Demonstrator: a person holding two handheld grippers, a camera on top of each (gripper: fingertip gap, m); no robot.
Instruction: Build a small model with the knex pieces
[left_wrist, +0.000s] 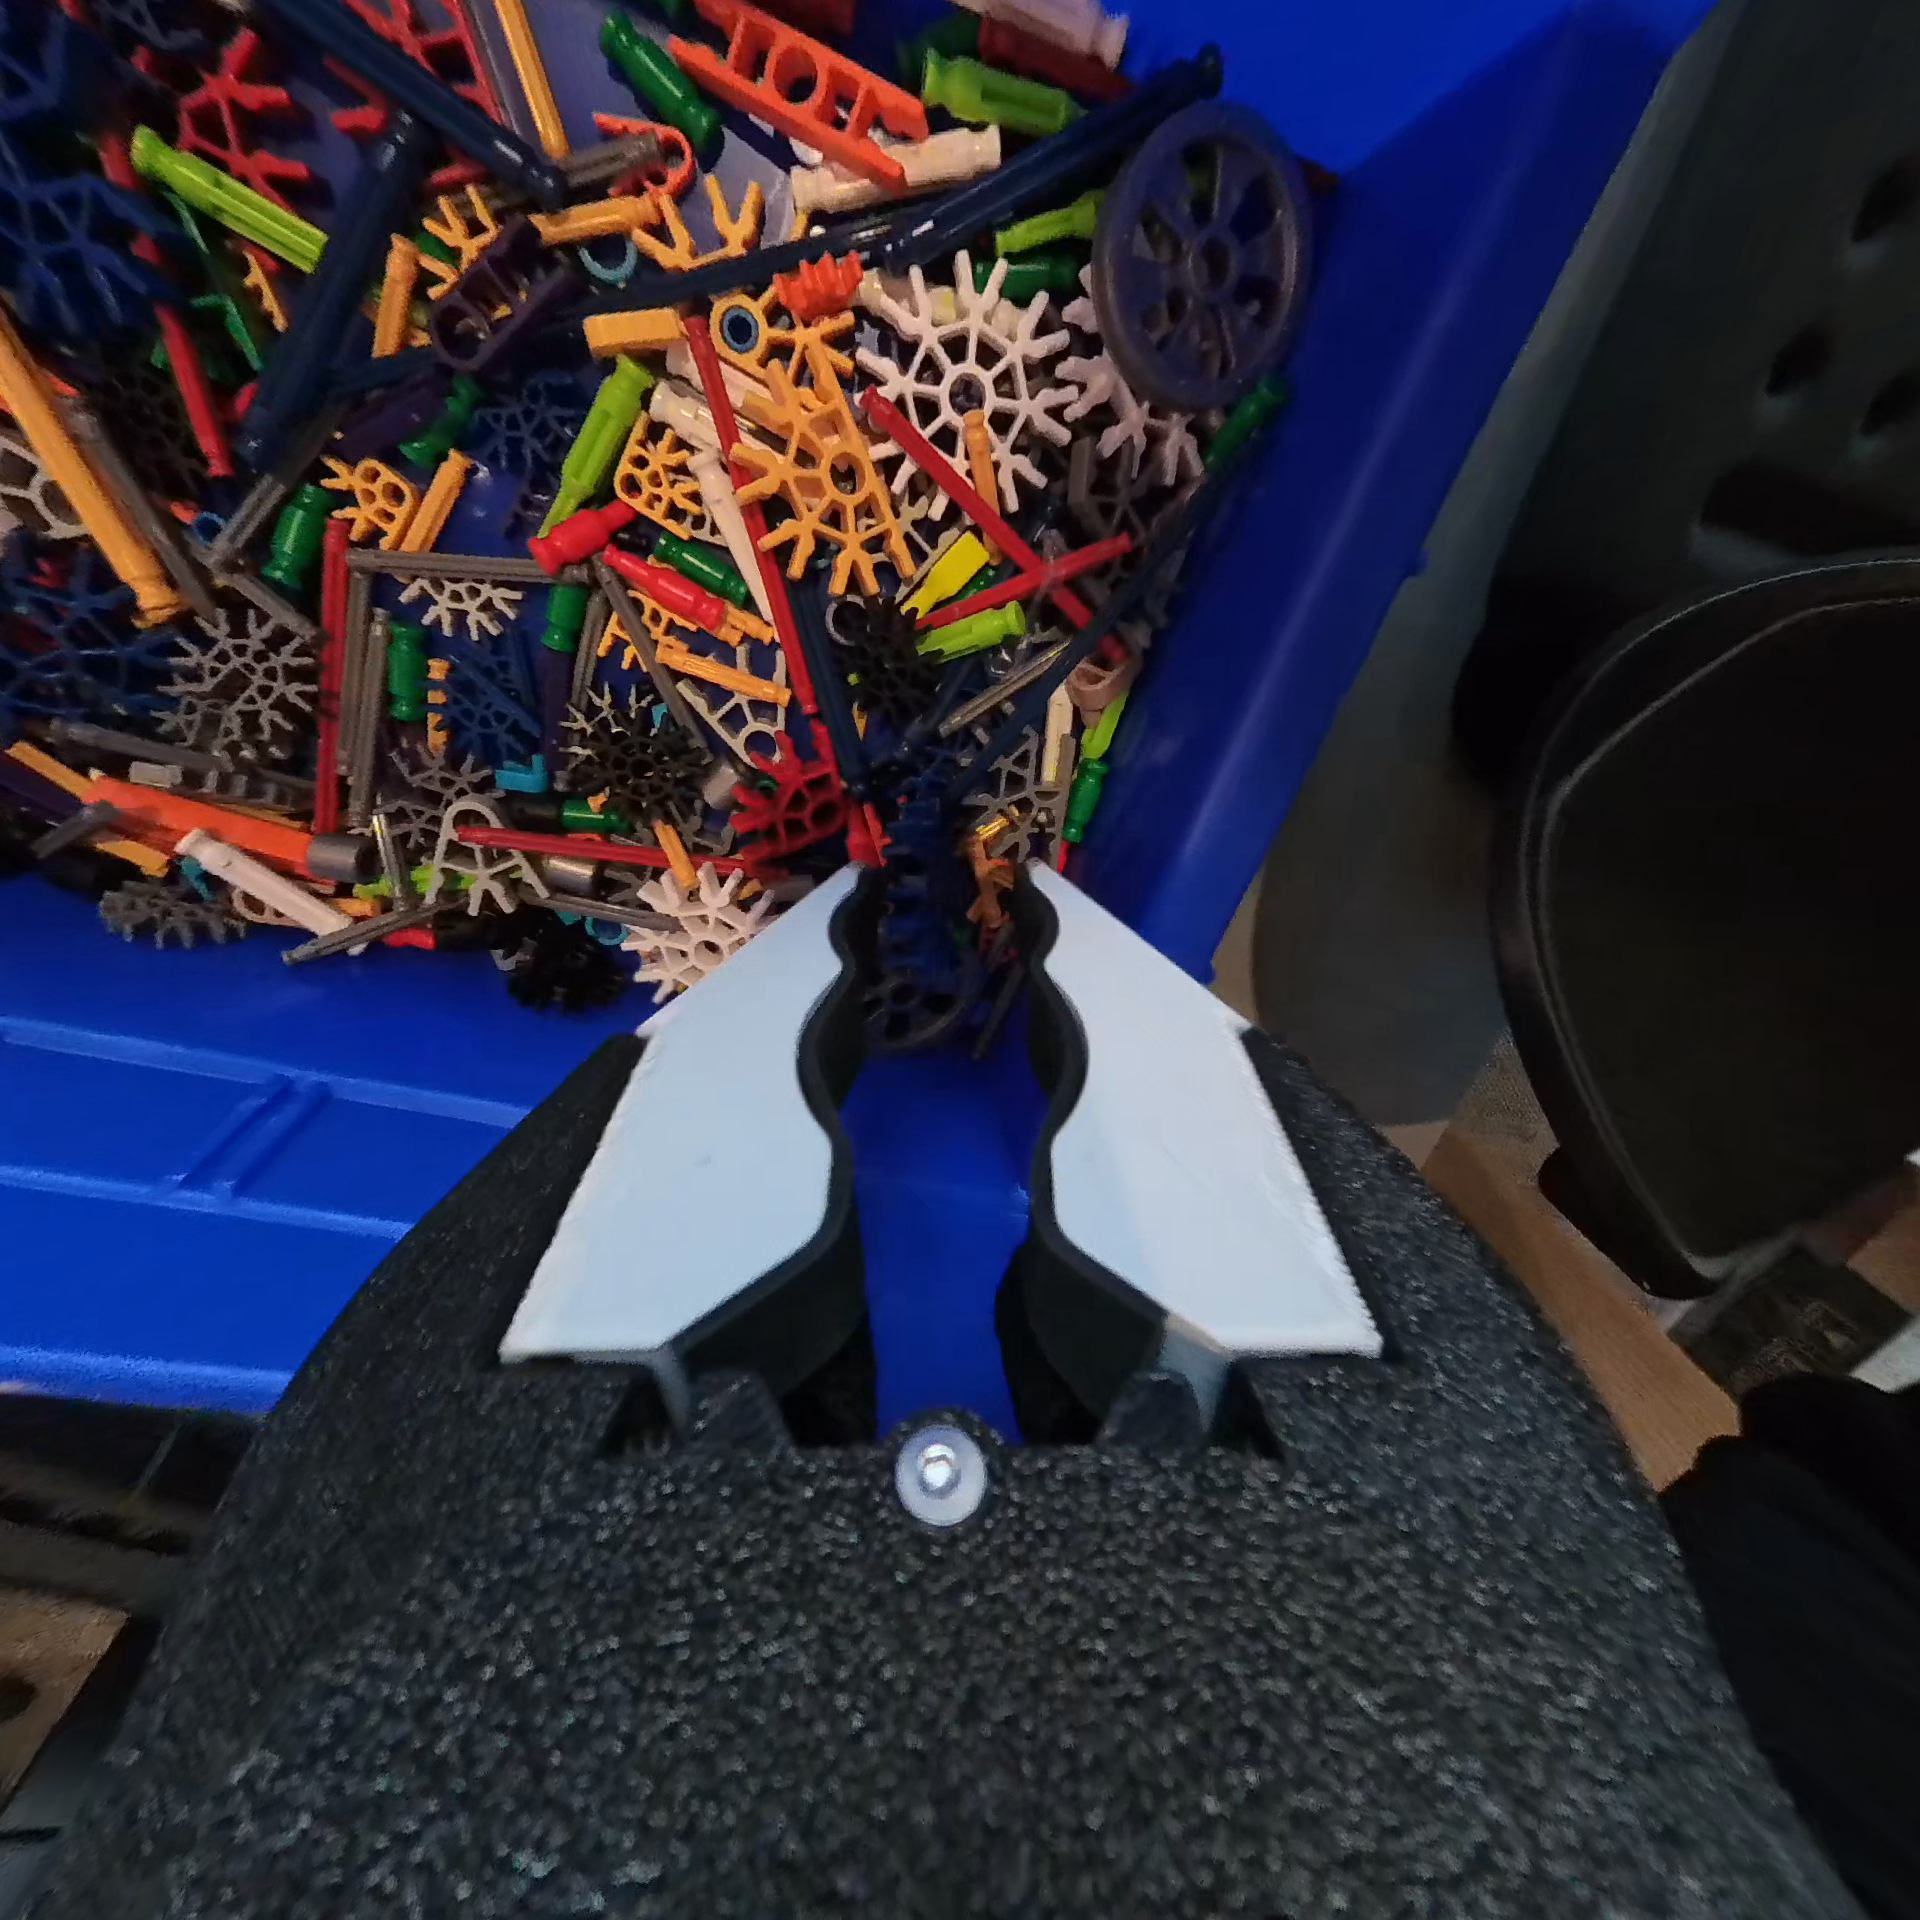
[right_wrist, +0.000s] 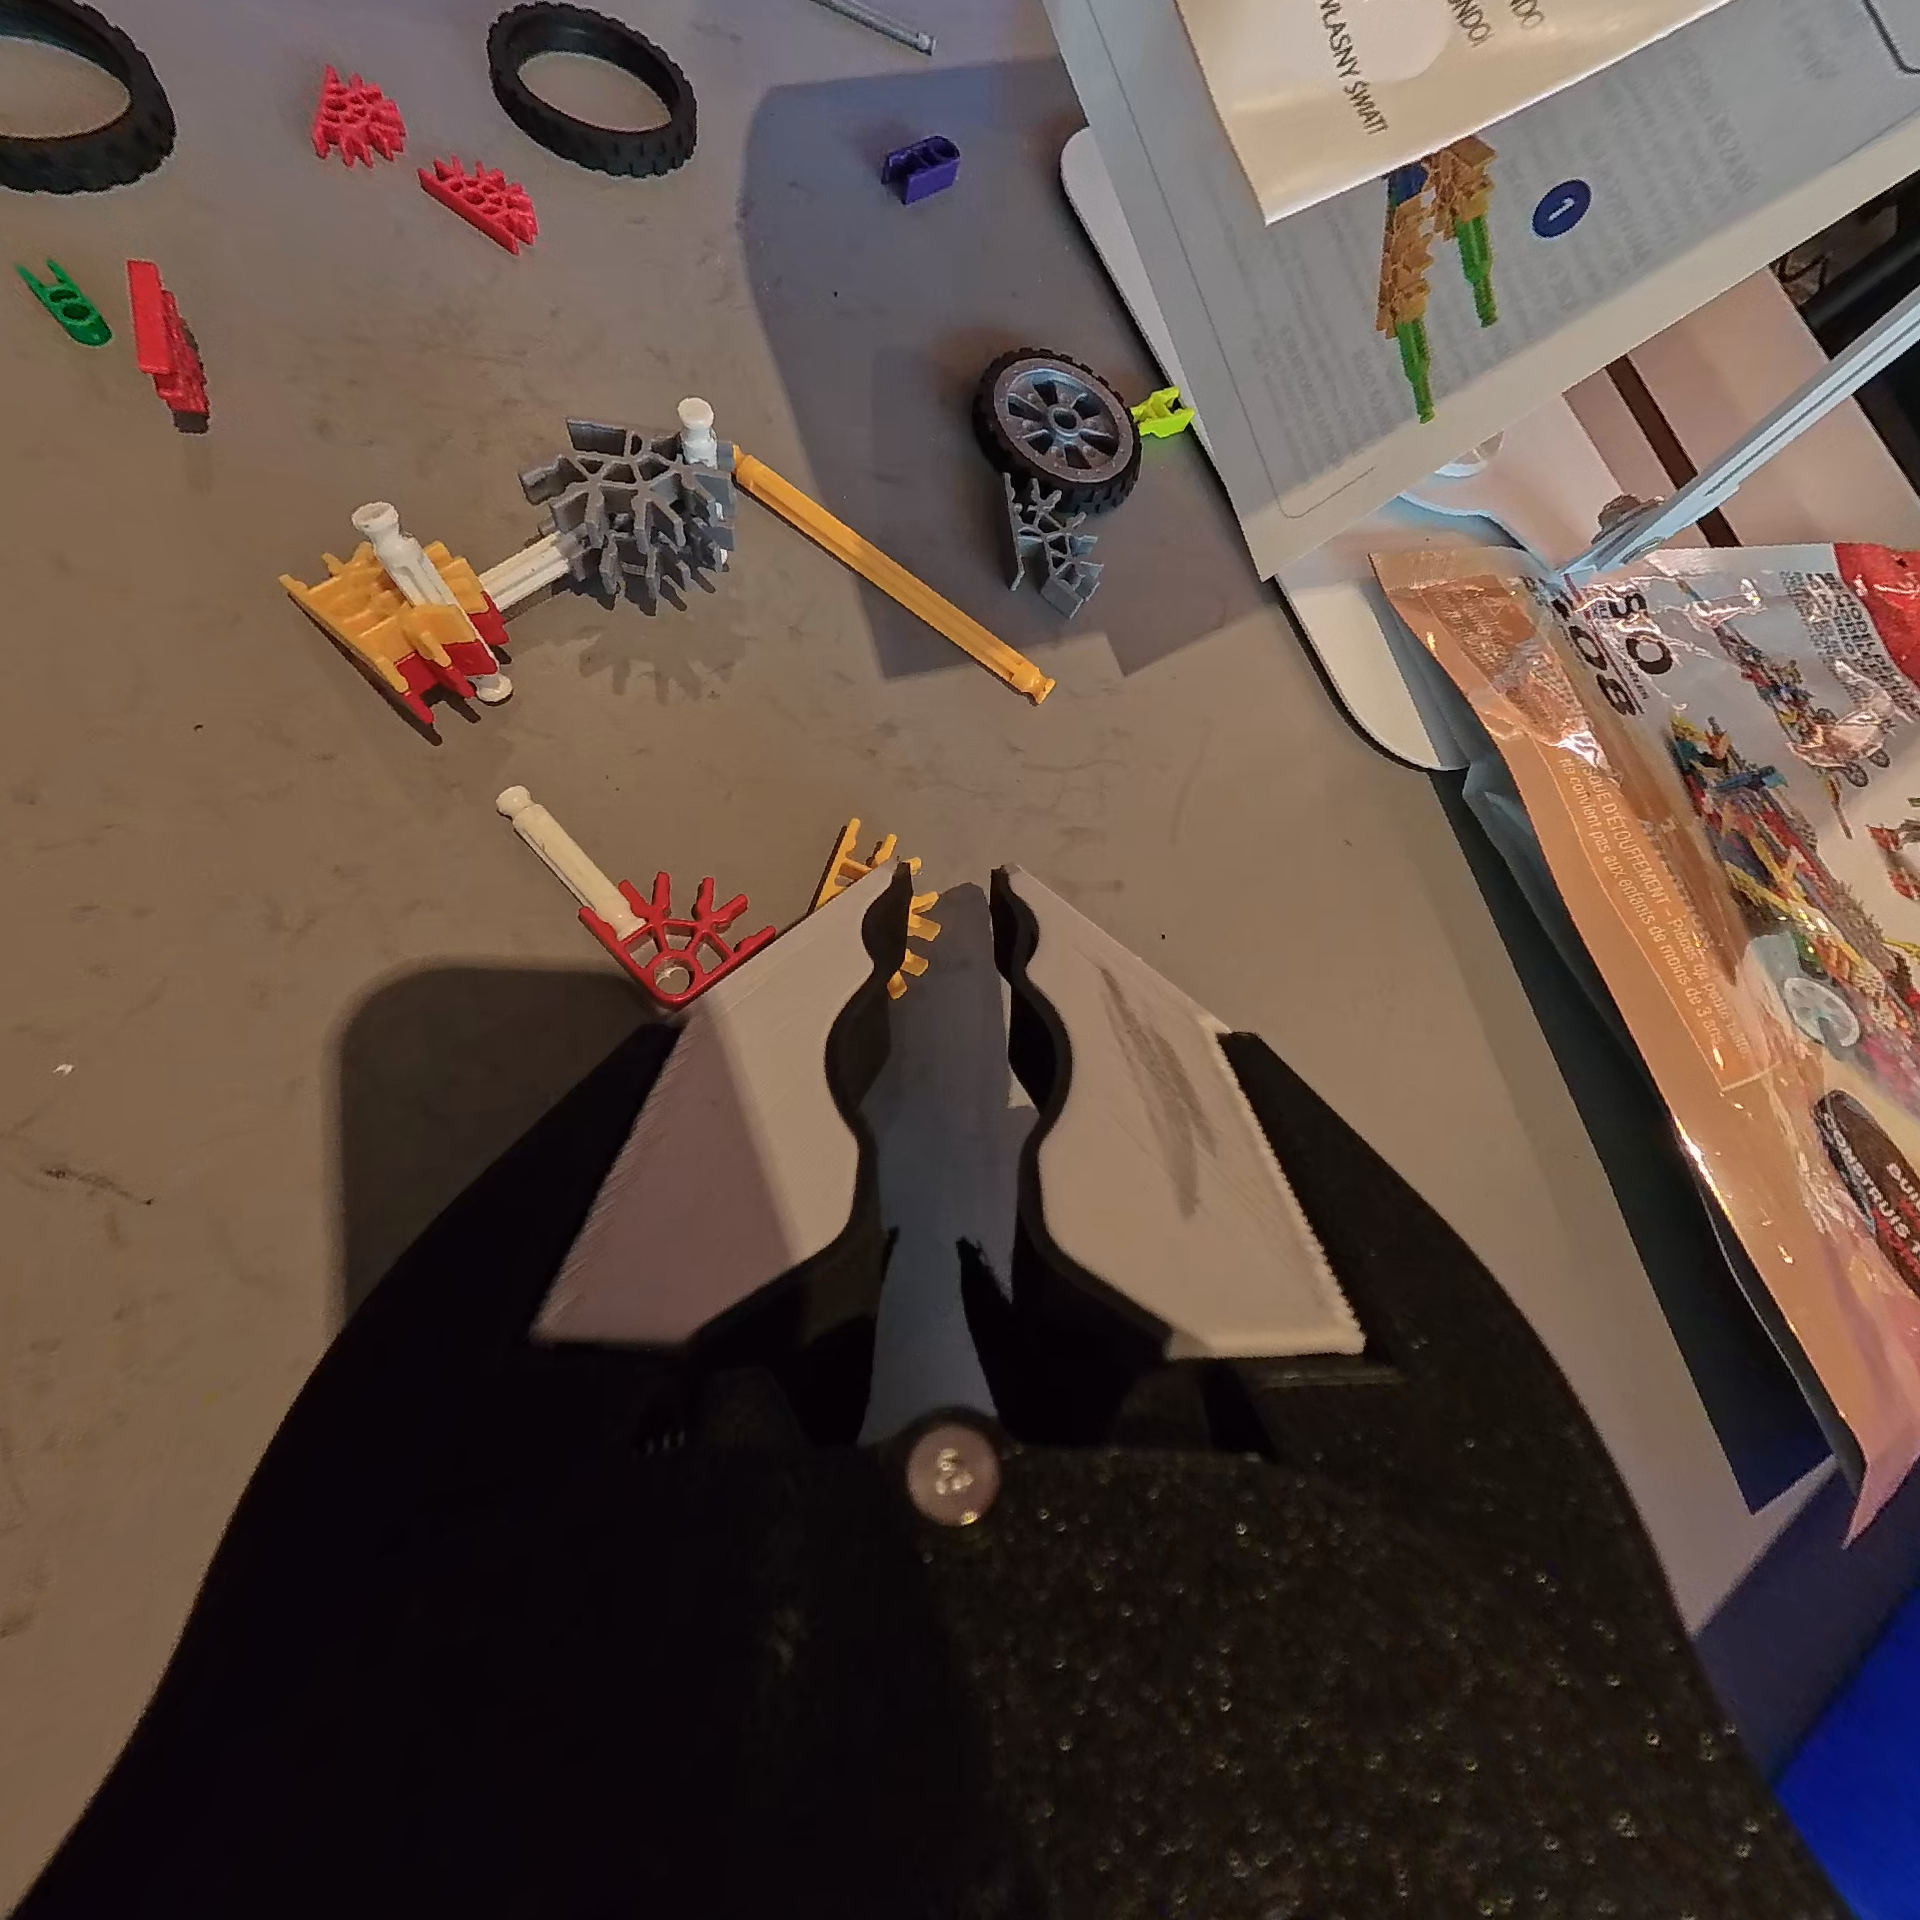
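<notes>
The left gripper (left_wrist: 943, 883) hangs with jaws parted over mixed pieces (left_wrist: 665, 540) at the blue bin (left_wrist: 1247, 665) corner. The right gripper (right_wrist: 945, 883), jaws apart, touches a yellow connector (right_wrist: 868, 868) on the desk (right_wrist: 312, 1143): light, stiff, best pinched by flat faces.

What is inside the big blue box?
The blue box holds a heap of colourful building rods and snowflake-shaped connectors, plus a dark wheel. The left claw hovers over them. Pieces underneath the heap are hidden.

A blue bin (left_wrist: 1226, 644) of toy pieces was viewed closely from above by the left wrist camera; a grey tabletop (right_wrist: 312, 1143) was overlooked by the right. Nothing was recognisably shared.
</notes>
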